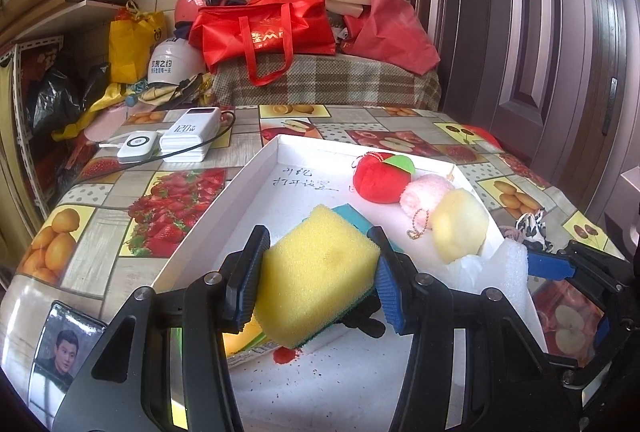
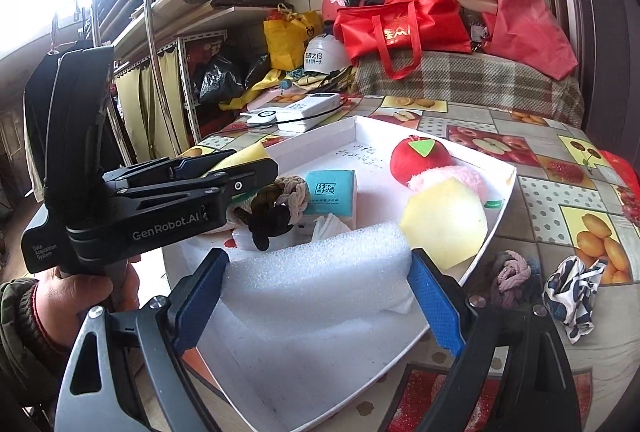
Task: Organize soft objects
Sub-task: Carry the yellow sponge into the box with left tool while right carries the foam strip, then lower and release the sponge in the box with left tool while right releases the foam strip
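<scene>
My left gripper [image 1: 318, 264] is shut on a yellow sponge [image 1: 320, 272] with a green scouring face, held just above the white tray [image 1: 240, 176]. In the right wrist view, a hand holds this left gripper [image 2: 228, 168] at the tray's left side, with the sponge [image 2: 244, 154] showing past it. My right gripper [image 2: 320, 272] is shut on a white foam piece [image 2: 320, 268], its blue pads against both ends, over the tray's near part [image 2: 320, 372]. Inside the tray lie a red plush apple [image 2: 418, 160], a pink pompom [image 2: 460, 178], a yellow foam chunk [image 2: 444, 228], a teal tissue pack [image 2: 332, 194] and a brown braided hair tie [image 2: 276, 208].
A pink-grey scrunchie [image 2: 510, 280] and a black-and-white cloth scrunchie [image 2: 572, 292] lie on the fruit-print tablecloth right of the tray. Two white power banks [image 1: 176, 140] with a cable sit at the far left. Red bags [image 1: 264, 28] and helmets are piled behind the table.
</scene>
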